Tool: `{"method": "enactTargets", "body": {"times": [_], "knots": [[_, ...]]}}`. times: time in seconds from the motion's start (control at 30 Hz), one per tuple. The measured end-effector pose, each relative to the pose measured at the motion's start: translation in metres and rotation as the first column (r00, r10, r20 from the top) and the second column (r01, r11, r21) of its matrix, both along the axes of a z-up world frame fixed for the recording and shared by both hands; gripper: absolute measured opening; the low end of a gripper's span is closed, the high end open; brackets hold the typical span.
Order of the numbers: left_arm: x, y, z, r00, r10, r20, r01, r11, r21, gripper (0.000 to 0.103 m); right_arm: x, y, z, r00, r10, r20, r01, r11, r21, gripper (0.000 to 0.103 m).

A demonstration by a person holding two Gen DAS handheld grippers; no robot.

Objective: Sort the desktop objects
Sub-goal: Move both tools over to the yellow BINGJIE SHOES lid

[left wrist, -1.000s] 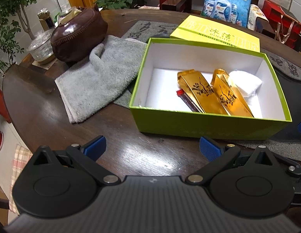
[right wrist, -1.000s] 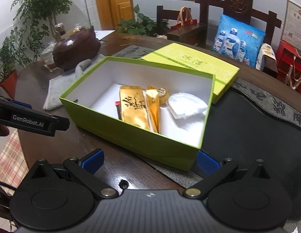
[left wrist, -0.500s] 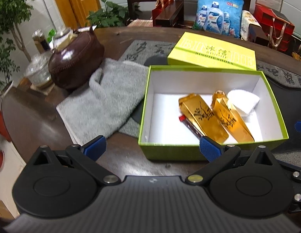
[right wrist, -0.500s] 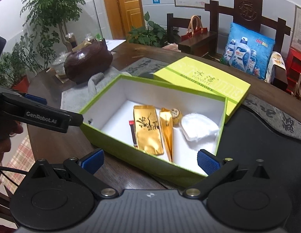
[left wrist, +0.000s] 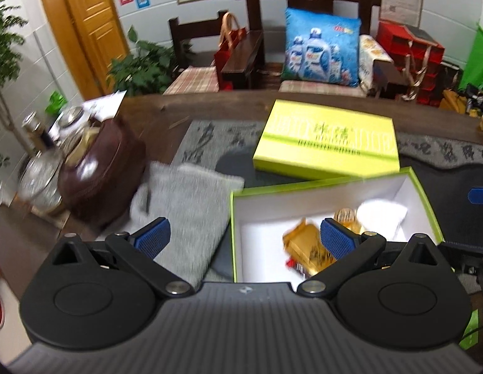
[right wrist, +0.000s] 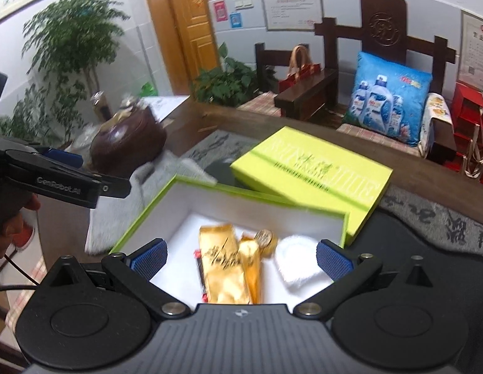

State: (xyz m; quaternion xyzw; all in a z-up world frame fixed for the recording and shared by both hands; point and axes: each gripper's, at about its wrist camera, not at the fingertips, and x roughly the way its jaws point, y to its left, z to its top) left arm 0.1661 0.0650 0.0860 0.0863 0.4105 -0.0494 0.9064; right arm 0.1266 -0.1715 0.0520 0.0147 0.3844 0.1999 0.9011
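The left gripper point(left wrist: 243, 239) is spread wide and holds nothing, above the near left corner of the open green box point(left wrist: 426, 205) on the dark wooden table point(left wrist: 210, 109). The right gripper point(right wrist: 240, 255) is also spread and empty, over the box's near edge. Inside the box lie 2 gold packets point(right wrist: 221, 265), a small round gold-wrapped piece point(right wrist: 265, 239), a red stick point(right wrist: 201, 275) and a white pad point(right wrist: 299, 261). The lid point(right wrist: 313, 171) rests just behind the box; a grey towel point(left wrist: 191, 212) lies left of it, beside a brown pot point(left wrist: 101, 171)
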Motion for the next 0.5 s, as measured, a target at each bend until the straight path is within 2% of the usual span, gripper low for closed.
{"method": "enactTargets", "body": {"times": [0.17, 0.33, 0.5], "knots": [[0.047, -0.007, 0.003, 0.997, -0.082, -0.005, 0.082, 0.997, -0.002, 0.103, 0.039, -0.013, 0.006, 0.997, -0.075, 0.011, 0.075, 0.997, 0.011, 0.103], [0.098, -0.016, -0.011, 0.987, -0.157, -0.044, 0.157, 0.988, -0.010, 0.103, 0.077, -0.029, 0.004, 0.991, -0.129, -0.028, 0.129, 0.992, 0.001, 0.103], [0.146, -0.024, -0.033, 0.973, -0.210, -0.100, 0.210, 0.978, -0.012, 0.103, 0.113, -0.049, -0.003, 0.976, -0.207, -0.069, 0.202, 0.977, -0.074, 0.103]]}}
